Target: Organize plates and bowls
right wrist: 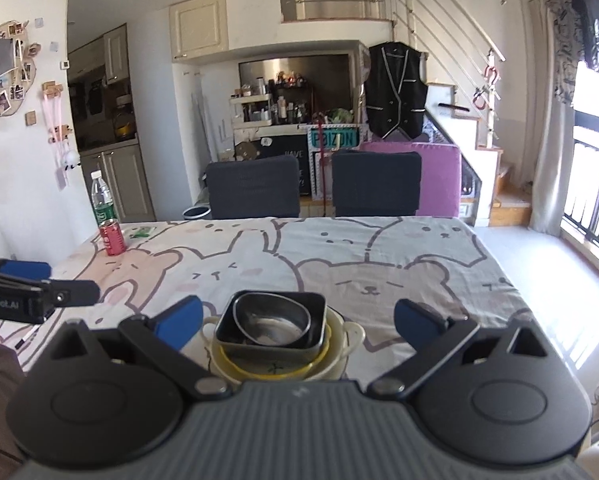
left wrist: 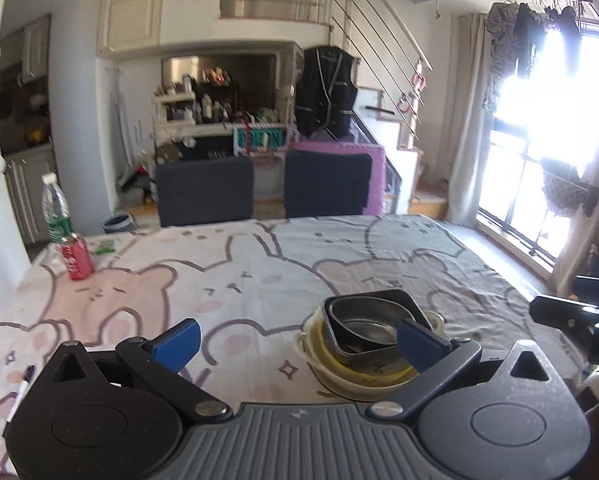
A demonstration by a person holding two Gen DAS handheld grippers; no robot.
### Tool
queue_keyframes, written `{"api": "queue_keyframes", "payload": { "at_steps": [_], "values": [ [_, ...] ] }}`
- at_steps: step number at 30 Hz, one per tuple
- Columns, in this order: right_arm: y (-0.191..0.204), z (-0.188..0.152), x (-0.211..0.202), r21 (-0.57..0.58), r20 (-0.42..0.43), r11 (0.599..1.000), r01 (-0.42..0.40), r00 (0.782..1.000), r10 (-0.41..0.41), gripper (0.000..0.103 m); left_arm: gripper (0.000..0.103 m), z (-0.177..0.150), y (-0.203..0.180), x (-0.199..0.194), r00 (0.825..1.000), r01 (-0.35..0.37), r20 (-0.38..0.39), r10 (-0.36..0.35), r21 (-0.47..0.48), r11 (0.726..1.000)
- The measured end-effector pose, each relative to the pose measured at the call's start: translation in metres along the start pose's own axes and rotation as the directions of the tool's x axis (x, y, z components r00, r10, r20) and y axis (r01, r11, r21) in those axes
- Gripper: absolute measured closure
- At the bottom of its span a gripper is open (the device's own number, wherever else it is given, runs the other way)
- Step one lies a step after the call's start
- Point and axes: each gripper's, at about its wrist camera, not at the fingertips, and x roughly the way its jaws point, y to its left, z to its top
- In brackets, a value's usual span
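The near part of the stack of dishes [right wrist: 279, 344] is hidden behind the right gripper's body, so the lower pieces cannot be counted. It sits at the near edge of the tabletop [right wrist: 379, 264]: a round steel bowl [right wrist: 273, 322] inside a square dark tray [right wrist: 275, 332], over a yellow dish and a white handled bowl. The right gripper [right wrist: 297, 322] has its jaws spread wide, empty, either side of the stack without touching. The left gripper [left wrist: 299, 346] is likewise wide apart, holding nothing. At the far left corner stand 1 red can [right wrist: 113, 236] and 1 bottle [right wrist: 101, 198].
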Motion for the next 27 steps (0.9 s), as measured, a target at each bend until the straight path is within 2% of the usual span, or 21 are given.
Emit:
{"api": "queue_keyframes", "payload": {
  "at_steps": [5,12,27],
  "values": [
    [0.006,-0.013,-0.009,-0.003,0.028,0.999,0.043,0.999,-0.043,0.000,0.000,-0.019,-0.004,-0.012,0.999,-0.021,0.033,0.021,0.001,1.000],
    [0.013,-0.030,-0.014,-0.014,0.033,0.995,0.097,0.995,-0.097,0.000,0.000,-0.043,-0.004,-0.005,0.999,-0.039,0.013,0.039,0.006,0.999],
    [0.014,-0.051,-0.013,-0.030,0.034,0.990,0.136,0.990,-0.135,0.000,0.000,-0.066,-0.010,-0.005,0.998,-0.057,0.004,0.057,0.005,0.998]
  ]
}}
